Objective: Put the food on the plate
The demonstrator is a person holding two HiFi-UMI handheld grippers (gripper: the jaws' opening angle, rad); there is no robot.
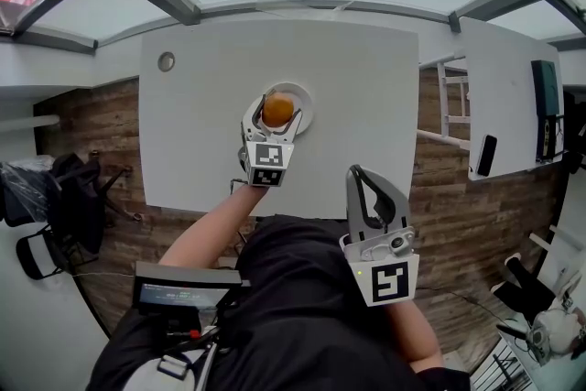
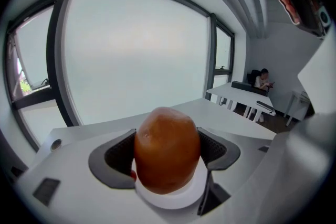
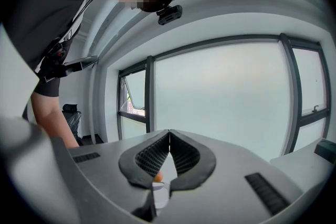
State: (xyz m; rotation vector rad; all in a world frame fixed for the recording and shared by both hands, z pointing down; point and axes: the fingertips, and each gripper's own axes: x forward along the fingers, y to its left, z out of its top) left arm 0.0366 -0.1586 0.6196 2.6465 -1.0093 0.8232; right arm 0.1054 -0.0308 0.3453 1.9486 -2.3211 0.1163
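Observation:
An orange-brown, egg-shaped piece of food [image 1: 277, 110] is over a small white plate [image 1: 305, 112] near the middle of the white table [image 1: 201, 105]. My left gripper [image 1: 279, 103] is shut on it, one jaw on each side. In the left gripper view the food [image 2: 167, 149] fills the gap between the dark pads, with the plate [image 2: 169, 200] right below it; I cannot tell whether it touches. My right gripper [image 1: 358, 170] hangs shut and empty near the person's body, off the table's near edge. Its jaws [image 3: 169, 136] meet with nothing between them.
A round grommet [image 1: 166, 61] sits at the table's far left corner. A second white table [image 1: 513, 78] at the right carries a phone [image 1: 486, 155] and a dark screen [image 1: 547, 87]. A black chair [image 1: 73, 197] stands on the wooden floor at the left. A person [image 2: 261, 81] sits at a far desk.

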